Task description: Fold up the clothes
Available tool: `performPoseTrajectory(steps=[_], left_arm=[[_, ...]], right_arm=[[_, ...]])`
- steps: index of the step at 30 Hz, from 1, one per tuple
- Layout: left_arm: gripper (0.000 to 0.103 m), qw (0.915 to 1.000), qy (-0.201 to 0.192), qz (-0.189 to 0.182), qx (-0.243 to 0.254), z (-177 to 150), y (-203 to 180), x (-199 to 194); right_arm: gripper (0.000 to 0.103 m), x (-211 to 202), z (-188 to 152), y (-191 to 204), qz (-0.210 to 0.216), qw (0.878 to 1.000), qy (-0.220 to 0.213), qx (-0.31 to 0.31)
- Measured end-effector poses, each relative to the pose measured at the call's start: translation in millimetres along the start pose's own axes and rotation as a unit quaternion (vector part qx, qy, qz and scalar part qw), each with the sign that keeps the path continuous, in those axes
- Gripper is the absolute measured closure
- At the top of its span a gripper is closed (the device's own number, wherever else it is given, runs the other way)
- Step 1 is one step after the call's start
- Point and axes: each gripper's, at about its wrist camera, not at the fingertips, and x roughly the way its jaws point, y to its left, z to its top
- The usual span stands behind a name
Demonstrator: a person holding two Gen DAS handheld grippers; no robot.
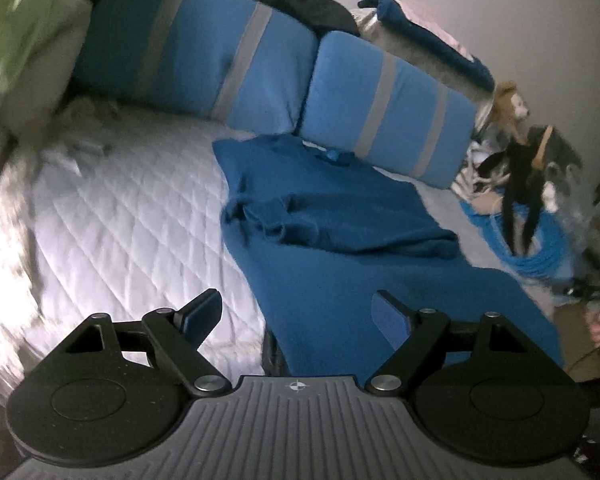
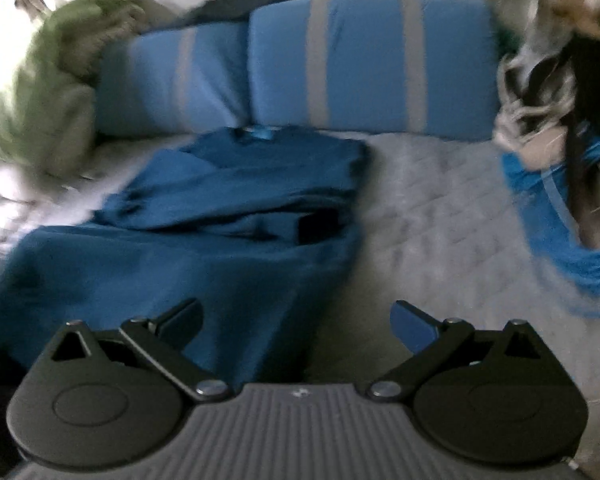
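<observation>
A dark blue shirt (image 1: 324,216) lies on the white quilted bed (image 1: 112,208), collar toward the pillows, with its sleeves folded in across the chest. Its lower hem hangs over the near bed edge. My left gripper (image 1: 298,312) hovers open above that hem, nothing between its fingers. In the right wrist view the same shirt (image 2: 204,224) spreads left of centre on the bed (image 2: 440,240). My right gripper (image 2: 296,320) stands open over the shirt's lower right corner, holding nothing.
Two light blue pillows with grey stripes (image 1: 388,120) (image 2: 364,64) lean at the head of the bed. A green and white blanket heap (image 1: 24,28) (image 2: 44,92) sits at the left. A blue rope basket with stuffed toys (image 1: 536,216) (image 2: 560,224) stands at the right.
</observation>
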Motion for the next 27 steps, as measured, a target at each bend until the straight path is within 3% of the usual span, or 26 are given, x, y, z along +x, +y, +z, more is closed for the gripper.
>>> performPoseTrajectory(steps=[6,8,10,12,14,15,16,18,24,27], left_arm=[[0.023,0.9922,0.014,-0.085,-0.090,-31,27,15],[0.030,0.9859,0.015,-0.114,-0.122,-41,33,21],[0.051,0.9778,0.016,-0.143,-0.152,-50,39,28],[0.067,0.9678,0.017,-0.172,-0.183,-60,45,35],[0.076,0.9577,0.015,-0.195,-0.211,-68,51,39],[0.089,0.9545,0.012,-0.201,-0.220,-69,54,39],[0.094,0.9498,0.008,-0.210,-0.232,-71,57,38],[0.095,0.9441,0.000,-0.223,-0.243,-72,59,35],[0.095,0.9401,-0.005,-0.231,-0.251,-74,58,35],[0.094,0.9413,0.001,-0.226,-0.251,-74,56,36]], right_arm=[[0.000,-2,-22,-7,0.062,0.998,0.001,0.016],[0.000,0,-28,-10,0.083,0.996,0.003,0.027],[0.000,2,-33,-11,0.101,0.994,0.005,0.034],[0.000,4,-37,-12,0.119,0.992,0.007,0.041],[0.000,7,-41,-14,0.143,0.988,0.008,0.053],[0.000,8,-43,-16,0.154,0.986,0.008,0.059],[0.000,9,-46,-17,0.164,0.984,0.007,0.066],[0.000,13,-53,-20,0.185,0.979,0.007,0.082],[0.005,31,-78,-31,0.257,0.953,0.003,0.159],[0.025,34,-88,-36,0.277,0.942,0.004,0.189]])
